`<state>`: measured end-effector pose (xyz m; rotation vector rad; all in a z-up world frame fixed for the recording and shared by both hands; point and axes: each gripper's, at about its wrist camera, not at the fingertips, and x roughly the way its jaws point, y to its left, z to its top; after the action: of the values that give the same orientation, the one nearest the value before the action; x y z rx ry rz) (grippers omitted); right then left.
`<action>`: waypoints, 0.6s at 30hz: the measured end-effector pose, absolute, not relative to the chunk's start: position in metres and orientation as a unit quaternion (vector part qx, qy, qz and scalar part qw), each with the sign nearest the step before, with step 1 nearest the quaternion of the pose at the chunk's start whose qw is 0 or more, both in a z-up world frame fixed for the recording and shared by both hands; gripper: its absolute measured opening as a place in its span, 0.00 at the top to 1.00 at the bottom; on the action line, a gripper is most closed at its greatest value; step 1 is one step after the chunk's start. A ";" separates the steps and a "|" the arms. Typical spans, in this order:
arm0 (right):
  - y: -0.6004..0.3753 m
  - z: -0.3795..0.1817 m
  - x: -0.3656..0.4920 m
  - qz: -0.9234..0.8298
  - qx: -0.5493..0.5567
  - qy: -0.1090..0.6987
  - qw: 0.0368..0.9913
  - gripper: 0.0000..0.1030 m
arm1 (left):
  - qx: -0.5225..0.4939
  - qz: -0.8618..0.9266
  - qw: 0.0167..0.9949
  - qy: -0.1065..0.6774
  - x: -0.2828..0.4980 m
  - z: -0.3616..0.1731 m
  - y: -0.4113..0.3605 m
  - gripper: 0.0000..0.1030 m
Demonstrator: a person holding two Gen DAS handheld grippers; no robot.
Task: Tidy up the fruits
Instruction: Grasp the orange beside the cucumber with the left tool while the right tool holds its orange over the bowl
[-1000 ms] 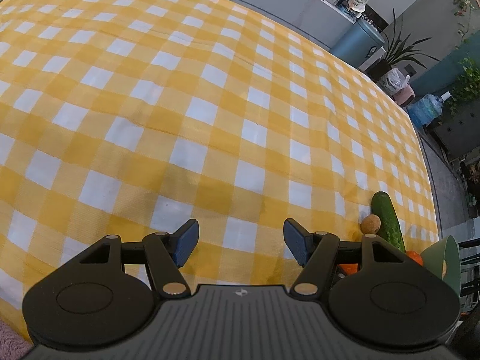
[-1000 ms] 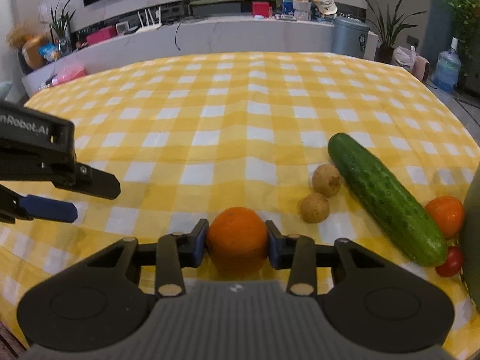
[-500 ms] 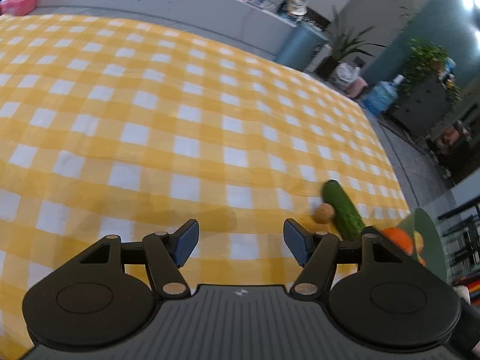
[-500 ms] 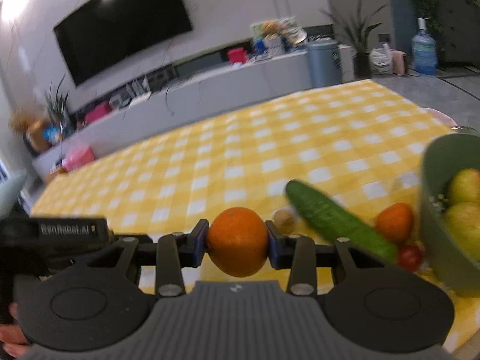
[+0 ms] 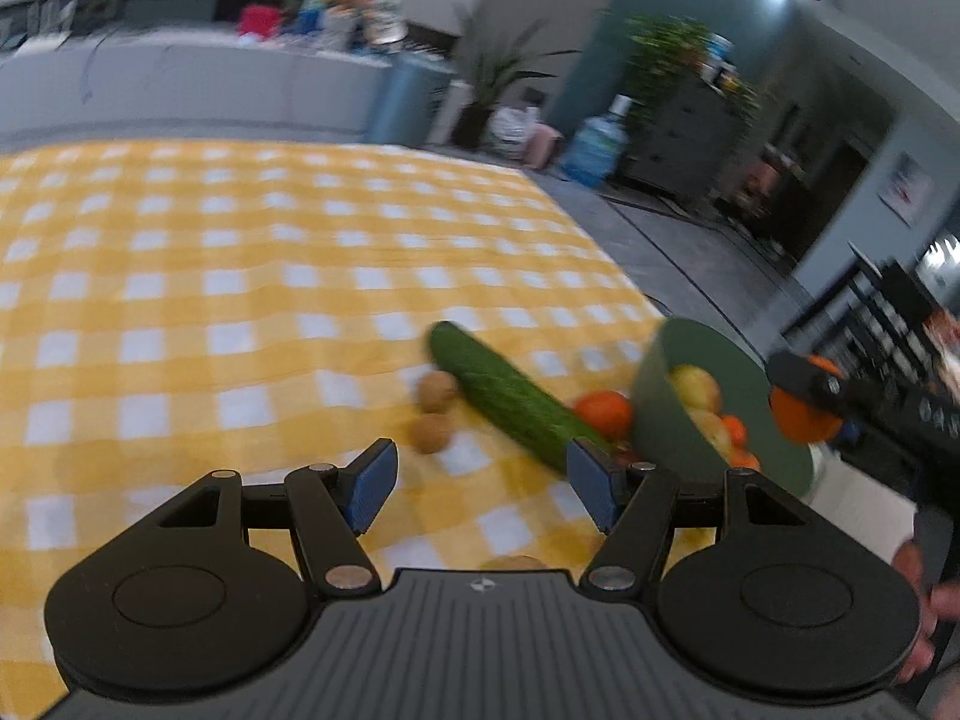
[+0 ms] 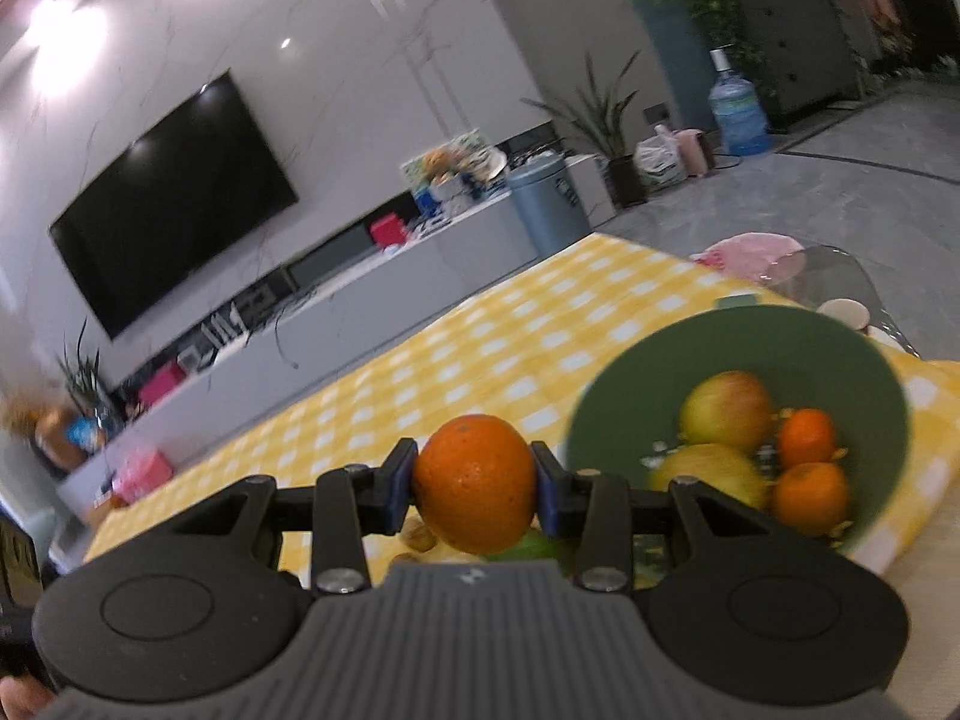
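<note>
My right gripper (image 6: 474, 489) is shut on a large orange (image 6: 475, 483), held in the air just left of a green bowl (image 6: 624, 384). The bowl holds two yellow-green apples (image 6: 727, 409) and two small oranges (image 6: 807, 437). In the left wrist view the same held orange (image 5: 801, 417) hangs at the bowl's (image 5: 651, 387) right rim. My left gripper (image 5: 481, 485) is open and empty above the yellow checked cloth (image 5: 240, 300). Ahead of it lie a cucumber (image 5: 510, 399), two small brown fruits (image 5: 437, 391), a small orange (image 5: 603, 411) and a red tomato, mostly hidden behind the right finger.
The bowl stands at the table's right corner, near the cloth's edge. A glass side table with a pink item (image 6: 750, 252) lies beyond it. A TV (image 6: 174, 204), a low cabinet (image 6: 360, 276), plants and a water bottle (image 6: 738, 111) fill the room behind.
The right gripper rose and swung right with the orange, from over the cloth to beside the bowl. The left gripper rolled and swung right, bringing the cucumber and bowl into view.
</note>
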<state>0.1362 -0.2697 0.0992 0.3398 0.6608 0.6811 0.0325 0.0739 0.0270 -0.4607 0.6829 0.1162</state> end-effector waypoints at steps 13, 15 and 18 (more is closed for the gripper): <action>-0.346 0.081 0.149 0.311 0.243 0.300 0.868 0.64 | -0.030 0.006 0.957 0.287 0.051 0.025 -0.017 0.25; -0.356 0.077 0.152 0.305 0.252 0.298 0.869 0.64 | -0.009 -0.010 0.955 0.295 0.062 0.022 -0.024 0.25; -0.370 0.071 0.156 0.294 0.267 0.298 0.868 0.64 | 0.014 -0.029 0.949 0.314 0.083 0.014 -0.031 0.25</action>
<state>0.1562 -0.3699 0.0712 0.5585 0.6228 0.6145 0.0832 -0.0310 0.0137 0.0284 0.6386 -0.0585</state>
